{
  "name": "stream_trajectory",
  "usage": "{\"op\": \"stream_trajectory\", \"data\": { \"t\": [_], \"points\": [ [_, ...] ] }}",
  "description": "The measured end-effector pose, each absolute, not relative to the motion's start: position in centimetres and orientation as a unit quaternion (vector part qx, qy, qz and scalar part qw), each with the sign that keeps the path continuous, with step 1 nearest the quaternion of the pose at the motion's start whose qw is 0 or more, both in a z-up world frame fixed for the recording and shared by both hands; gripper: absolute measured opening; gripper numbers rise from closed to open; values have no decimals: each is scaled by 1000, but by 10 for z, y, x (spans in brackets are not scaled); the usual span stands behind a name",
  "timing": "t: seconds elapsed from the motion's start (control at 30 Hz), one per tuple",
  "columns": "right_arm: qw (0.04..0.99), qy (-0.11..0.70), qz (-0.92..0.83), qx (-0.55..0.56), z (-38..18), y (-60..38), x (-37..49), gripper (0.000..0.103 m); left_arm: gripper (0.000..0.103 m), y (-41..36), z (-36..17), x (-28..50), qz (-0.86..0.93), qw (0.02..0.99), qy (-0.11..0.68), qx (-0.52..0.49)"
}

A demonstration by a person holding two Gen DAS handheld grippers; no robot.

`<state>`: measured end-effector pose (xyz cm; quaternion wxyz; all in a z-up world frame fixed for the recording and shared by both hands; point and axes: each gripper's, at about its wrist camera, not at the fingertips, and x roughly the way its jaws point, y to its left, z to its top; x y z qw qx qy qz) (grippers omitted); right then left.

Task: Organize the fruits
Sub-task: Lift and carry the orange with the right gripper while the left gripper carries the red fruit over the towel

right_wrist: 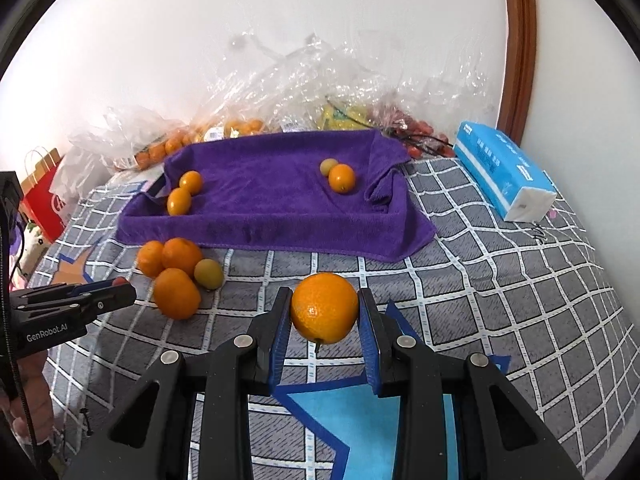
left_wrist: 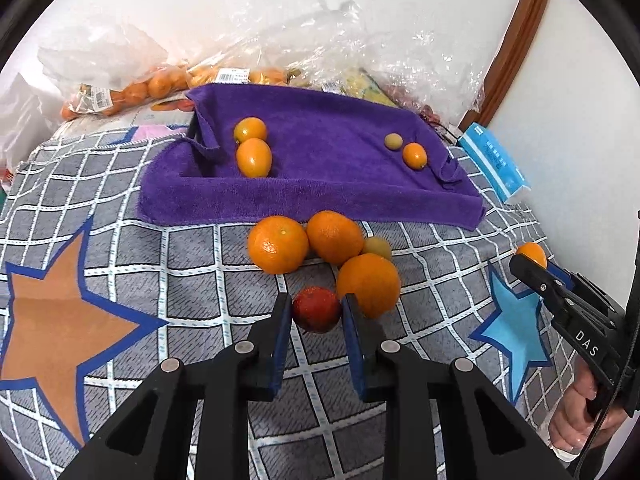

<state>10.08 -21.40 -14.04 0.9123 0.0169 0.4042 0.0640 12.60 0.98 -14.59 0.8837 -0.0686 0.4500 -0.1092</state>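
Fingers of the left hand-held gripper [left_wrist: 316,312] are clamped on a small red fruit [left_wrist: 316,309], seen from the left wrist, just in front of three loose oranges [left_wrist: 278,244] and a greenish fruit [left_wrist: 378,246] on the grid-patterned cloth [left_wrist: 200,264]. Behind them a purple towel [left_wrist: 320,160] holds four small fruits.

Right wrist view: the right hand-held gripper [right_wrist: 325,312] is closed on an orange [right_wrist: 324,308], both blue pads pressing its sides, held above the cloth. A blue tissue pack [right_wrist: 500,168] lies right of the towel.
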Motion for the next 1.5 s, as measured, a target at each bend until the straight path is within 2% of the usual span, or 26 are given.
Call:
{"op": "stream_trajectory", "data": {
  "t": [0.7,1.5],
  "points": [
    [927,368,75,15,-89,-209,117,32,24,23,-90,135,-90,904,410,-73],
    [927,367,78,3,-90,-208,183,32,24,39,-77,194,-70,908,404,-83]
  ]
}}
